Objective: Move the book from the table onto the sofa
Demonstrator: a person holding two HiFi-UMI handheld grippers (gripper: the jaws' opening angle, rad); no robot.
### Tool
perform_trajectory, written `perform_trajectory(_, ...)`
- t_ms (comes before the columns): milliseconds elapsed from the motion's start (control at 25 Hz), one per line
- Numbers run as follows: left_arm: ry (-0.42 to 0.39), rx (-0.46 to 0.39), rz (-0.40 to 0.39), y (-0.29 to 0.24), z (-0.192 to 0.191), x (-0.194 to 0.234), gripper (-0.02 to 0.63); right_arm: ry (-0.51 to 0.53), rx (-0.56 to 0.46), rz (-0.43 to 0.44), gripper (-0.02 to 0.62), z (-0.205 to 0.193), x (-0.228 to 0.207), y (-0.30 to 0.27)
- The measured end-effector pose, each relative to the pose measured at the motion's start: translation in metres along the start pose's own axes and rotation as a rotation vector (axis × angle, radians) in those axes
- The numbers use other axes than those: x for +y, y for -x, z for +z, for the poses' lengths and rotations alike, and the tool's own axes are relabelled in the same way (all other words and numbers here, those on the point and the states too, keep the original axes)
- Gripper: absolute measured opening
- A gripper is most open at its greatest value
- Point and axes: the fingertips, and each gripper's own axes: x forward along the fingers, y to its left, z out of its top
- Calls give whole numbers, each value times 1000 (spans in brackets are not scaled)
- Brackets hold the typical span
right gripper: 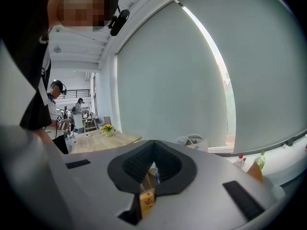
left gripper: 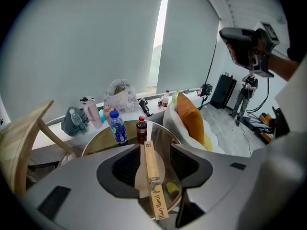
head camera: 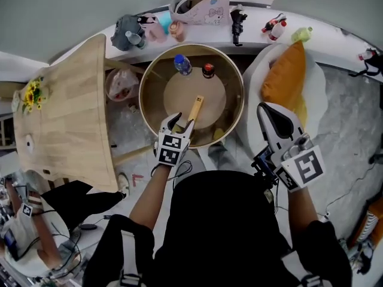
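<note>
The book (head camera: 195, 109) lies on the round glass table (head camera: 148, 76), its tan spine towards me. My left gripper (head camera: 181, 123) reaches down over its near end. In the left gripper view the book (left gripper: 151, 169) runs edge-on between the jaws of the left gripper (left gripper: 154, 147), which stand apart with a gap at each side, so it is open. My right gripper (head camera: 267, 109) hangs over the near edge of the white round sofa (head camera: 317, 94), which holds an orange cushion (head camera: 286, 76). In its own view the right gripper (right gripper: 153, 145) has its tips together, shut on nothing.
A blue-capped water bottle (head camera: 182, 64) and a red-capped dark bottle (head camera: 208, 70) stand at the table's far side. A wooden table (head camera: 66, 112) is at the left. A windowsill (head camera: 251, 17) behind carries bags and toys. A plastic bag (head camera: 121, 84) lies on the floor.
</note>
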Motion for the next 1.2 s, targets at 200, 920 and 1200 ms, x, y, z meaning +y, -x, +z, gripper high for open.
perform_trajectory(200,41,108,-14,-33,-37,-3,251,0,9,-42,6,-3,-3,12)
perform_trajectory(920,71,429,-29,-142,-138,8,314,-40,87,-296,6,-36,-27,60)
perform_trajectory(1200,59,513,-46,-159,-152,10,313,-39,96,-347,6,-42,-35,69)
